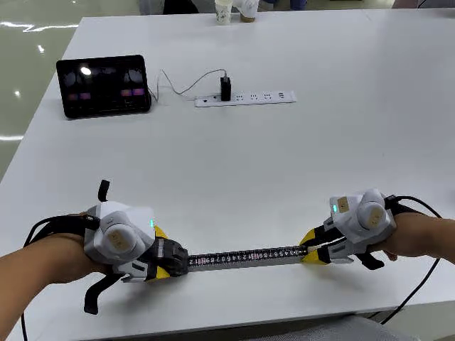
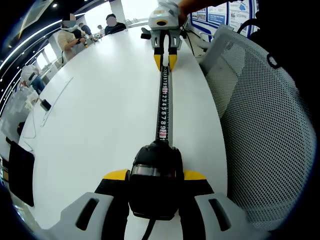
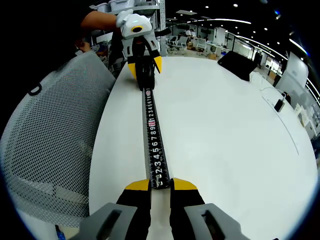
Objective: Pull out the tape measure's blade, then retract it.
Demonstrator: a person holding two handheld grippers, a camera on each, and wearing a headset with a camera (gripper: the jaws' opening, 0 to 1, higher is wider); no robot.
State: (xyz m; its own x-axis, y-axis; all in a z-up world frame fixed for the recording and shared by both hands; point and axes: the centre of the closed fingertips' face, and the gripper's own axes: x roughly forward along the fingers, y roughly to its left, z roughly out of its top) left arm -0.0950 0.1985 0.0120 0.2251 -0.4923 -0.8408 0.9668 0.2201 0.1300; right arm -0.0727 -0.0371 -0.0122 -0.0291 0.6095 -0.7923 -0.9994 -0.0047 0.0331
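Tape measure case [image 2: 155,180] clamped in left gripper [image 1: 165,254] as anchor; blade [image 3: 154,140] extended level, its tip apparently pinched by right gripper [image 3: 160,185].

Tape measure's blade [image 1: 245,256] between left gripper [image 1: 165,253] and right gripper [image 1: 311,249]

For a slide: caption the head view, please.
Left tongs hold the tape measure case; right tongs pinch the tip of its extended blade.

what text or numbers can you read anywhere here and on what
"2 3 4 5 6 7 8 9": digits on the blade, from the right gripper outward.
Later blade digits: blurred.
Wall posters: too small to read.
Tablet screen: nothing legible.
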